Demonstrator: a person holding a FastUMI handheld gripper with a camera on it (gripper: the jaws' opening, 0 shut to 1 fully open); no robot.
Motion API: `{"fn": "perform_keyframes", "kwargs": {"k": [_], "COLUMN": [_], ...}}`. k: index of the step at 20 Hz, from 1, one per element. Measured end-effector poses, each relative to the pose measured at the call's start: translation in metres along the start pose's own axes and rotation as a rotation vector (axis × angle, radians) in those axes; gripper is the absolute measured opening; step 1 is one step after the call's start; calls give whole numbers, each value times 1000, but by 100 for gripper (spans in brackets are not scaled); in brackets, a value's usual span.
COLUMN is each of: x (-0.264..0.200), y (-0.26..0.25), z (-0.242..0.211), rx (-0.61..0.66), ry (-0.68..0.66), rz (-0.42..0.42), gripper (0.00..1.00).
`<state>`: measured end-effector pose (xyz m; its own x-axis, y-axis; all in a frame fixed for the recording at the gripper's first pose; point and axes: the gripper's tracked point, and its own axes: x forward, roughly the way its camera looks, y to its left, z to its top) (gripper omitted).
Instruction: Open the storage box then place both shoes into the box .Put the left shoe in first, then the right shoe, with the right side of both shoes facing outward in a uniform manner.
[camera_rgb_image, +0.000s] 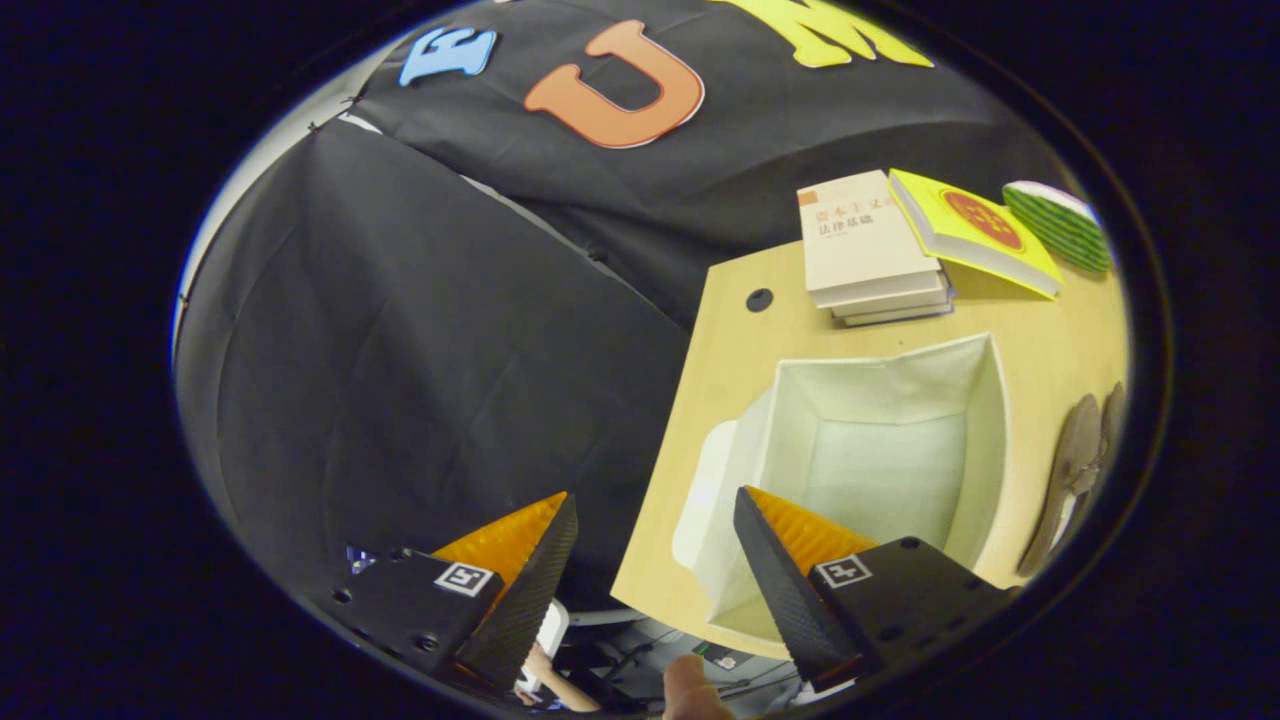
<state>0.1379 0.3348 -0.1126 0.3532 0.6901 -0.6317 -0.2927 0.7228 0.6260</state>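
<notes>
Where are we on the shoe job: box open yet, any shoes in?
Done: the box stands open on the table, its lid hanging over the near side. Its inside looks empty, so no shoe is in. In hand: nothing; the gripper is open, fingers apart over the table's edge. Left: both shoes, lying beside the box, left one first.

So the hand-held gripper (655, 545) has two wedge-shaped fingers (520, 580) with ribbed inner pads and a finely dotted texture along the edges. Each sits on a blocky mount with round screws and a small square black-and-white marker tag (466, 578) near the finger's base.
</notes>
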Motion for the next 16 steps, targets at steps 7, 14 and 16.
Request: {"fn": "perform_keyframes", "kwargs": {"k": [7, 14, 16], "x": [-48, -91, -102], "y": [-61, -164, -189], "z": [9, 20, 20], "rx": [-33, -48, -39], "ry": [-39, -76, -77], "rz": [-107, -281, -316], "gripper": [100, 100, 100]}}
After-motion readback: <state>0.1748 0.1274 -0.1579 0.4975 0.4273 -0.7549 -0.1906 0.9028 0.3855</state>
